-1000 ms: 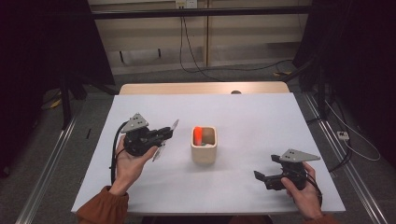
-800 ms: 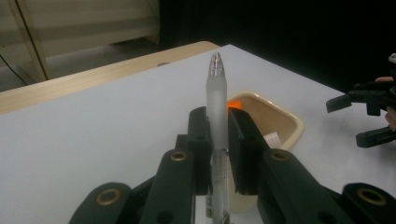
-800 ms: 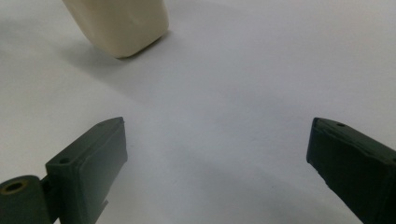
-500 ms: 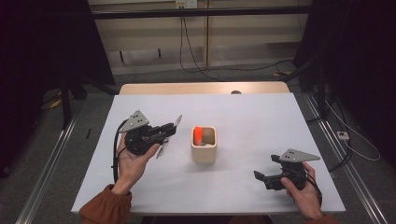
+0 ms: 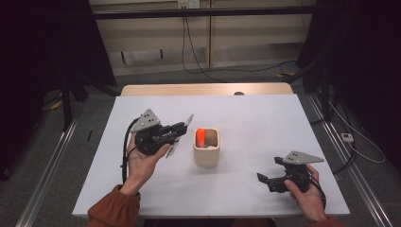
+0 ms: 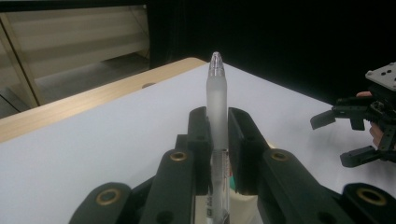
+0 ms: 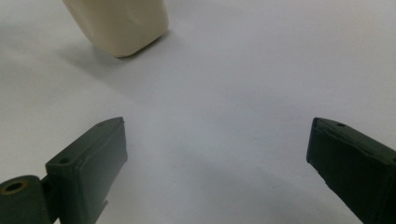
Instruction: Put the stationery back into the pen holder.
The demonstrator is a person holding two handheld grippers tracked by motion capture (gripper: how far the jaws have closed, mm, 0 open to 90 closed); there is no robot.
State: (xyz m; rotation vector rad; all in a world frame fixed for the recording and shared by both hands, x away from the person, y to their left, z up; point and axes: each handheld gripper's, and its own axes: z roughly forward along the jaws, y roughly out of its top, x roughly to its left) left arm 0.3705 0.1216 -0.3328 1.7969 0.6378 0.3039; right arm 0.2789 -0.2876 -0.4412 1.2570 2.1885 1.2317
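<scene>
My left gripper (image 5: 182, 128) is shut on a frosted clear pen (image 5: 189, 120), held a little above the table left of a cream cup (image 5: 206, 152). In the left gripper view the pen (image 6: 217, 93) stands upright between the two jaws, its tip above them. An orange item (image 5: 200, 136) sticks up inside the cup. At the table's near right, a hand rests my right gripper (image 5: 267, 182) on the surface, jaws wide open with nothing between them. In the right gripper view, bare table lies between those jaws (image 7: 217, 158) and the cup (image 7: 121, 23) stands beyond at upper left.
The white table (image 5: 255, 113) has a wooden strip (image 5: 203, 89) along its far edge. Cables run over the floor behind and to the right. Metal rails flank the table on both sides.
My left gripper has carried the pen slightly to the right, closer to the cup, and a little upward. The right gripper has stayed where it was.
</scene>
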